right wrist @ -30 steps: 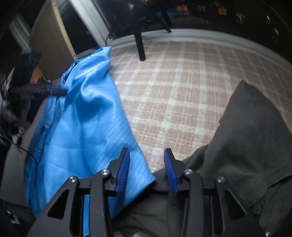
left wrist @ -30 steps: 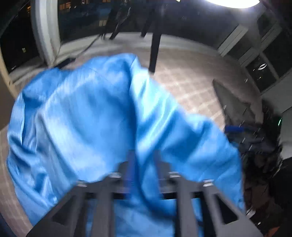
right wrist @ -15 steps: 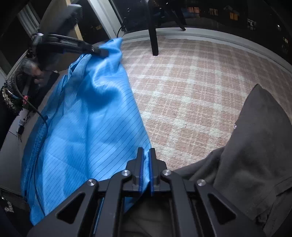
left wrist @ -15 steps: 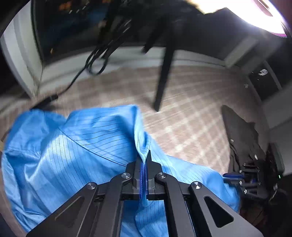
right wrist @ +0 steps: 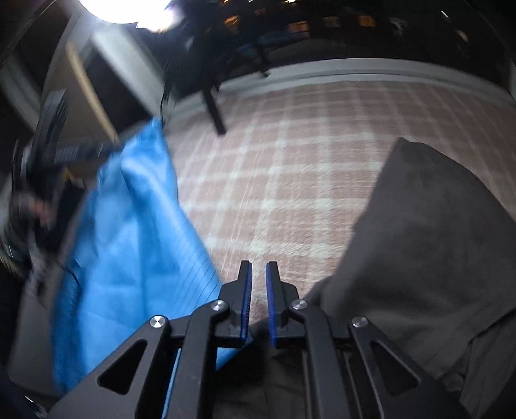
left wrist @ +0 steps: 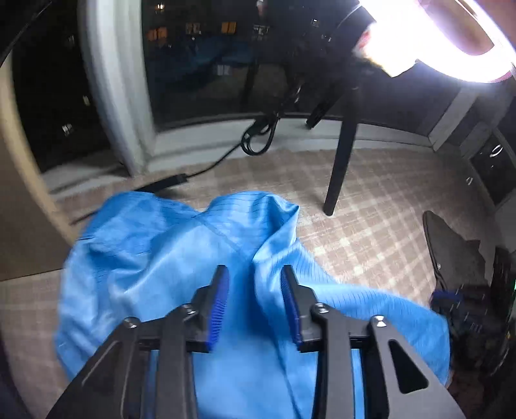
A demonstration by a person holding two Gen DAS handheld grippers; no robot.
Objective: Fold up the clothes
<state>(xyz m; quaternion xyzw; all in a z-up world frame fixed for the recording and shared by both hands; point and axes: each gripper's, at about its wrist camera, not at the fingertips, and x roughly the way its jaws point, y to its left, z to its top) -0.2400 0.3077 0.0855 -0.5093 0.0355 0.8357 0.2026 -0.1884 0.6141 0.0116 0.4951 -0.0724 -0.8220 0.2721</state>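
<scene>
The blue garment [left wrist: 154, 258] lies rumpled on the plaid-covered surface [left wrist: 371, 206], bunched into soft ridges, with one raised fold running up between the fingers of the left gripper [left wrist: 254, 283]. That gripper's jaws stand well apart, the blue ribbed pads [left wrist: 219, 303] on either side of the fold and clamping nothing; whether the pads brush the cloth cannot be told. The fabric spreads from under the gripper frame out to the left and toward the far edge of the surface.

From the right wrist view the same blue garment [right wrist: 129, 245] sits on the left side, blurred, its near corner passing under the left finger of the right gripper [right wrist: 257, 274]. The right gripper's jaws are almost together, with a narrow gap between the pads through which the plaid surface [right wrist: 290, 167] shows; nothing is held between them. A dark grey garment [right wrist: 429, 241] lies on the right, close beside the gripper, its near part running beneath the frame, well apart from the blue one further out.

A black stand leg [left wrist: 342, 154] rests on the surface beyond the blue garment, a black cable [left wrist: 258, 138] coils by the window sill, and a bright ring lamp [left wrist: 451, 29] glares at the upper right. No container shows in either view
</scene>
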